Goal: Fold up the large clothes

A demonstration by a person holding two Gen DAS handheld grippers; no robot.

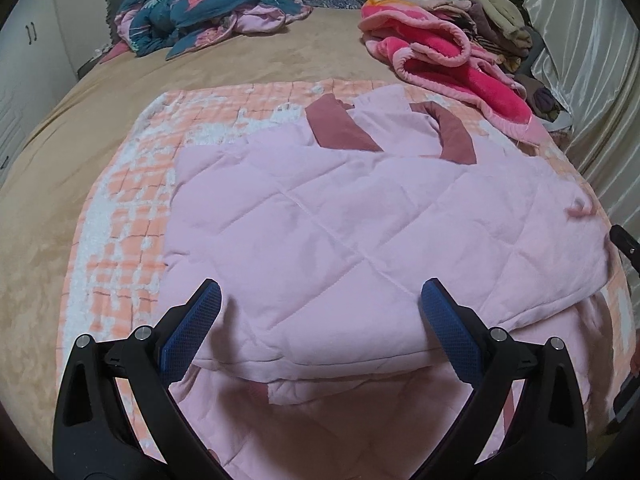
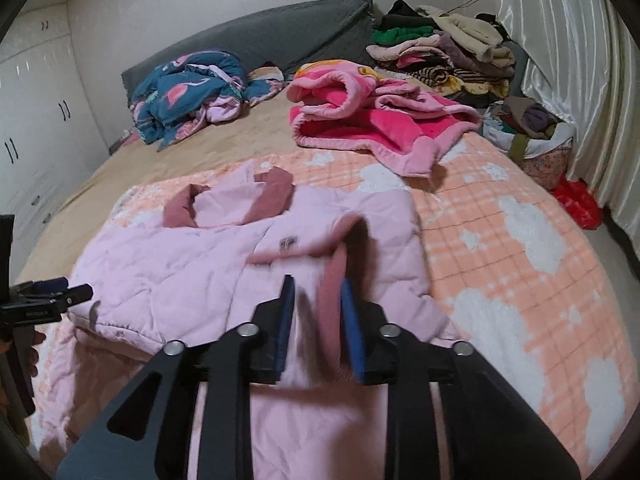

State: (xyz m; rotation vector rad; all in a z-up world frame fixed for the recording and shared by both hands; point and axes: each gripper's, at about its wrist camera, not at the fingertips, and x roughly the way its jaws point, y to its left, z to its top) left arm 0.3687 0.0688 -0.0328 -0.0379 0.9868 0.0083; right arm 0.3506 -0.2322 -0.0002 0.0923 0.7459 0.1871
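Note:
A pale pink quilted jacket with a dark rose collar lies partly folded on an orange and white checked blanket. My left gripper is open, its blue pads spread wide over the jacket's near folded edge. In the right wrist view the jacket lies ahead and my right gripper is shut on a rose-trimmed cuff or edge of it. The left gripper shows at the left edge of that view.
The tan bed holds a blue patterned quilt at the back left, a bright pink fleece blanket at the back right, and stacked clothes by the shiny curtain. White cupboards stand left.

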